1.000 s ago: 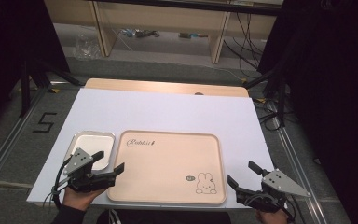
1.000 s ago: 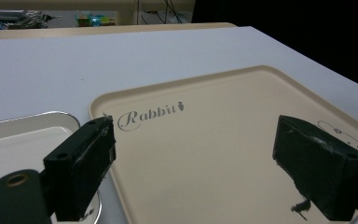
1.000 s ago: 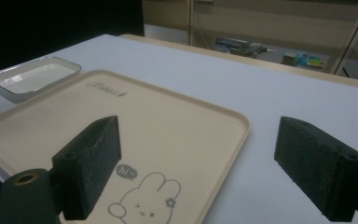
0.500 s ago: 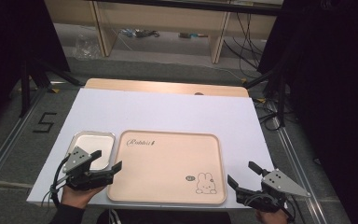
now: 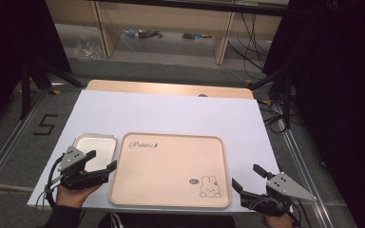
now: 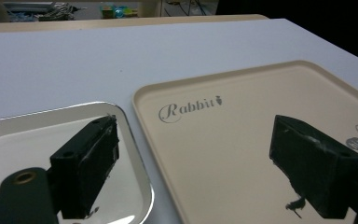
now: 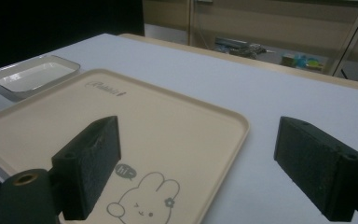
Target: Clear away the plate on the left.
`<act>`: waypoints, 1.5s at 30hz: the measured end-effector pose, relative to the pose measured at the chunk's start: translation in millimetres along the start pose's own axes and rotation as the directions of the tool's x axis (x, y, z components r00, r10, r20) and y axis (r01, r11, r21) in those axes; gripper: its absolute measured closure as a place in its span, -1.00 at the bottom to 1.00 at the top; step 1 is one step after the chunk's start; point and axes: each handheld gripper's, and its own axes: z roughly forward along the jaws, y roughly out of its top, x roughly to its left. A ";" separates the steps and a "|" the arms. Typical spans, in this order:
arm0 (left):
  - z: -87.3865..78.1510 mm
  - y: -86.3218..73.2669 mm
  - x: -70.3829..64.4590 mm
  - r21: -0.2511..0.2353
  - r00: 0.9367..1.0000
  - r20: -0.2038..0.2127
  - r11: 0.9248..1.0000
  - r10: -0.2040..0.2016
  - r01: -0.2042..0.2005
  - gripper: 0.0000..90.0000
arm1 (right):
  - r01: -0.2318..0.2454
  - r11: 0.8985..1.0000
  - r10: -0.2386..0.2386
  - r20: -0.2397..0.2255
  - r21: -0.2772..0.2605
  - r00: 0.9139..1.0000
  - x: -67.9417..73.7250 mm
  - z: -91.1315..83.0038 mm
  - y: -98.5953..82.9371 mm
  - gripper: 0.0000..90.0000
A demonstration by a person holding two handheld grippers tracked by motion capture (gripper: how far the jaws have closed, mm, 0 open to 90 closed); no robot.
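- A white table (image 5: 171,114) is carrying everything.
- A beige rabbit tray (image 5: 171,171) is lying centrally, near the front edge.
- A small metal tray (image 5: 100,142) is sitting just beside its left rim.
- The left gripper (image 5: 100,161) is hovering wide open, straddling both trays' adjoining rims.
- The right gripper (image 5: 247,176) is gaping empty off the beige tray's right corner.

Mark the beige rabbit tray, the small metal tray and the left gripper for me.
beige rabbit tray (image 5: 171,166): high view, on its bare middle.
small metal tray (image 5: 95,144): high view, on its pale inner floor.
left gripper (image 5: 100,162): high view, midway between its open jaw tips, over the gap between both trays.
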 end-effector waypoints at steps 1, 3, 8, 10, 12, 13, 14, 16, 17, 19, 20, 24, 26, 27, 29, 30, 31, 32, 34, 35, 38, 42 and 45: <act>-0.7 0.3 3.1 -0.005 1.000 -0.014 1.000 -0.007 0.007 -0.66 | 0.002 1.000 -0.002 0.002 0.002 1.000 -0.1 -0.2 0.1 -0.66; -1.4 0.8 6.9 -0.009 1.000 -0.027 1.000 -0.014 0.014 -0.66 | 0.000 1.000 0.000 -0.002 0.001 1.000 0.0 0.0 -0.1 -0.66; -0.8 0.7 15.1 0.004 0.998 -0.054 1.000 -0.014 0.014 -0.66 | -0.026 1.000 0.026 0.004 0.008 1.000 2.0 -0.5 -0.1 -0.66; -0.3 0.6 19.6 0.009 0.998 -0.064 1.000 -0.024 0.025 -0.66 | -0.022 1.000 0.022 0.009 0.013 1.000 2.2 -0.9 0.0 -0.66; -0.4 0.9 24.6 0.012 0.996 -0.077 0.999 -0.033 0.034 -0.66 | -0.025 1.000 0.025 0.000 0.006 1.000 2.0 -0.3 -0.2 -0.66; -0.5 0.8 26.6 0.011 0.996 -0.080 0.999 -0.035 0.036 -0.66 | -0.026 1.000 0.026 0.001 0.005 1.000 1.9 -0.2 -0.2 -0.66; -0.6 0.9 27.7 0.011 0.996 -0.084 0.999 -0.039 0.040 -0.66 | -0.026 1.000 0.026 0.001 0.006 1.000 1.9 -0.3 -0.2 -0.66; -0.2 0.6 31.2 0.013 0.995 -0.088 0.999 -0.039 0.040 -0.66 | -0.024 1.000 0.024 0.000 0.005 1.000 2.0 -0.1 -0.2 -0.66; 0.2 0.5 32.7 0.015 0.995 -0.091 0.999 -0.045 0.046 -0.66 | -0.024 1.000 0.024 0.000 0.006 1.000 2.0 -0.2 -0.2 -0.66; 0.6 0.4 35.1 0.017 0.994 -0.097 0.999 -0.043 0.044 -0.66 | -0.024 1.000 0.024 0.000 0.005 1.000 2.1 -0.2 -0.2 -0.66; 0.6 0.4 35.9 0.020 0.994 -0.099 0.999 -0.044 0.046 -0.66 | -0.024 1.000 0.024 0.000 0.004 1.000 2.0 -0.2 -0.2 -0.66; 1.0 0.5 38.4 0.022 0.994 -0.105 0.999 -0.042 0.044 -0.66 | -0.025 1.000 0.025 0.000 0.005 1.000 2.0 -0.2 -0.1 -0.66; 1.3 0.6 40.2 0.024 0.993 -0.111 0.999 -0.044 0.047 -0.66 | 0.000 1.000 0.000 -0.006 0.000 1.000 0.0 0.2 0.0 -0.66; 1.3 0.5 40.8 0.026 0.992 -0.115 0.998 -0.046 0.049 -0.66 | -0.001 1.000 0.001 -0.004 0.001 1.000 0.0 0.2 0.1 -0.66; 1.7 0.4 43.5 0.026 0.991 -0.127 0.998 -0.049 0.053 -0.66 | -0.007 1.000 0.007 -0.001 0.002 1.000 0.5 0.1 0.1 -0.66; 1.8 0.4 44.6 0.027 0.990 -0.128 0.998 -0.051 0.055 -0.66 | -0.025 1.000 0.025 0.000 0.005 1.000 1.9 -0.1 -0.2 -0.66; 1.9 0.4 46.2 0.030 0.989 -0.135 0.998 -0.057 0.062 -0.66 | -0.025 1.000 0.025 0.000 0.005 1.000 1.9 -0.1 -0.2 -0.66; 1.9 0.4 48.1 0.035 0.988 -0.142 0.997 -0.063 0.069 -0.66 | -0.025 1.000 0.025 0.000 0.006 1.000 1.9 -0.1 -0.2 -0.66; 2.3 0.2 51.9 0.042 0.985 -0.155 0.995 -0.080 0.088 -0.66 | -0.025 1.000 0.025 0.000 0.005 1.000 2.0 -0.1 -0.2 -0.66; 2.7 0.2 54.0 0.045 0.983 -0.163 0.995 -0.086 0.094 -0.66 | -0.025 1.000 0.025 0.000 0.004 1.000 1.9 0.0 -0.1 -0.66; 4.2 0.1 59.8 0.048 0.977 -0.191 0.993 -0.099 0.110 -0.65 | -0.025 1.000 0.025 0.000 0.004 1.000 1.9 0.0 -0.1 -0.66; 6.6 -0.8 67.8 0.067 0.971 -0.213 0.990 -0.109 0.126 -0.64 | -0.030 1.000 0.030 -0.001 0.006 1.000 2.2 -0.2 -0.2 -0.66; 7.1 -1.4 72.4 0.066 0.968 -0.227 0.990 -0.109 0.127 -0.56 | -0.025 1.000 0.025 -0.001 0.006 1.000 1.9 0.0 -0.1 -0.66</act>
